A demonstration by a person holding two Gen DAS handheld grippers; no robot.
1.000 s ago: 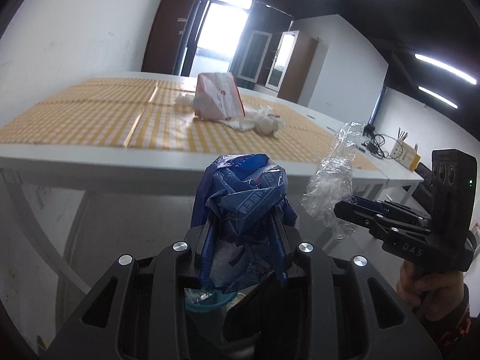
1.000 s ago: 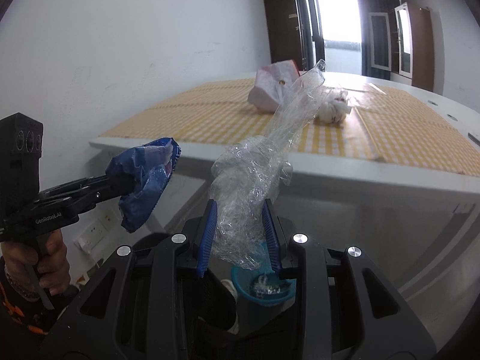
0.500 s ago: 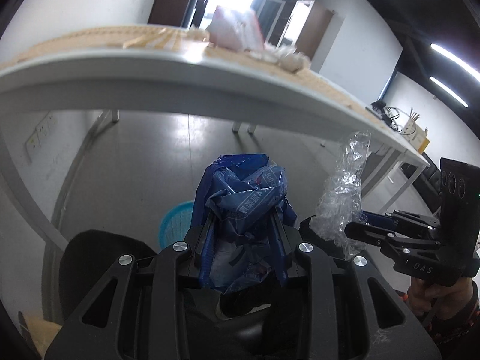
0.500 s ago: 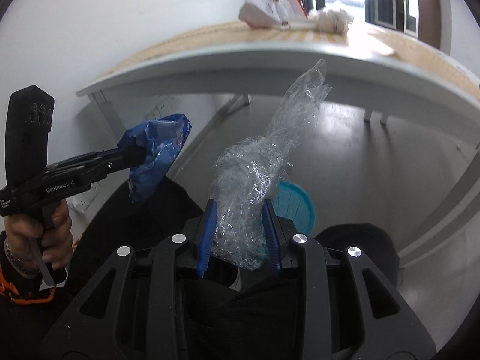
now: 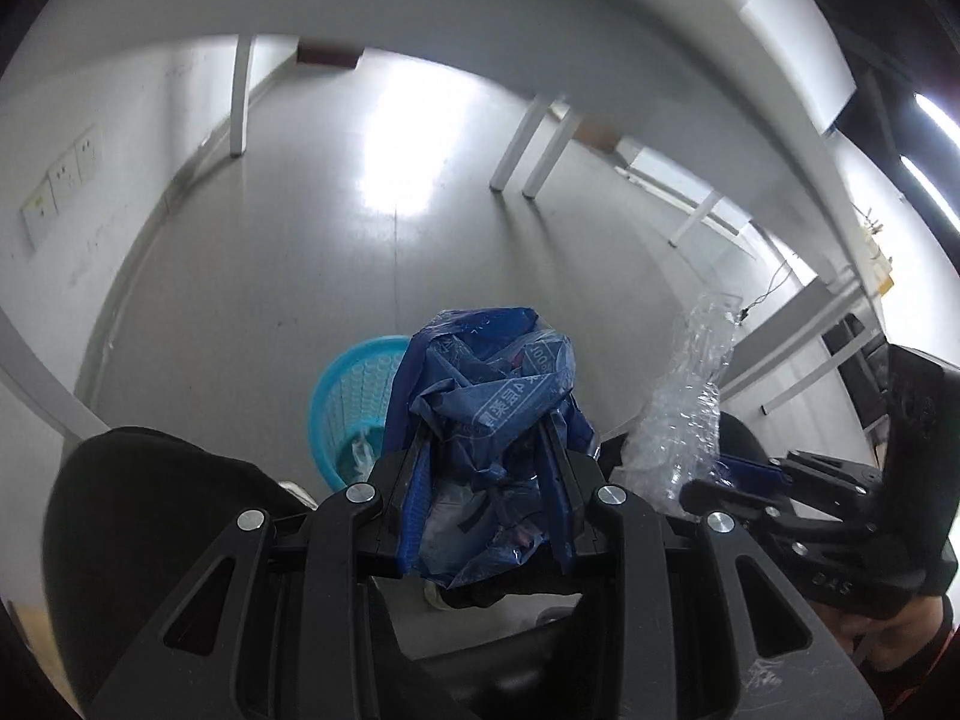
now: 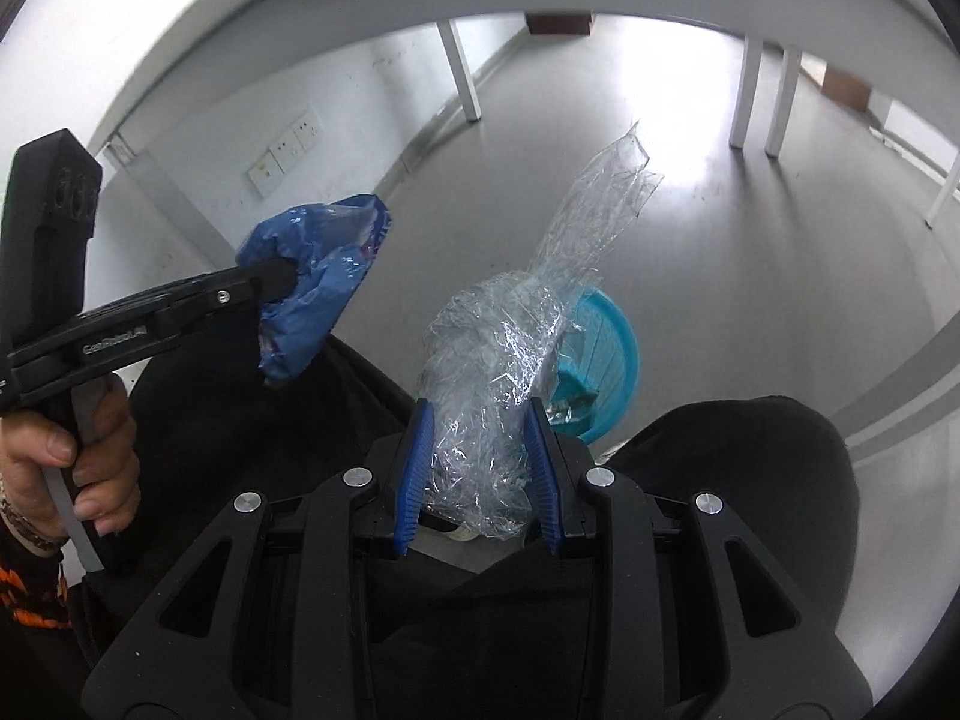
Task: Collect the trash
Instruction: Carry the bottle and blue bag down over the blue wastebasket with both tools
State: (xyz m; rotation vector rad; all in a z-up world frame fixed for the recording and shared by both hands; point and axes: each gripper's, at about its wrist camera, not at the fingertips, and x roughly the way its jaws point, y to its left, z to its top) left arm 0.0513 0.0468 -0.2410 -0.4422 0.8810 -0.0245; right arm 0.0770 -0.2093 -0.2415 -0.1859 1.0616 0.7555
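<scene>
2 handheld grippers point down toward a grey floor beneath a white desk. The left gripper is clamped on a crumpled blue plastic bag. To its right, the right gripper is clamped on a wad of clear plastic wrap. A turquoise slatted wastebasket stands on the floor just beyond both, holding some clear scraps. The person's dark-clothed knees frame it.

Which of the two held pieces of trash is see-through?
The clear crumpled wrapper in the right gripper; the left gripper holds an opaque blue bag.
</scene>
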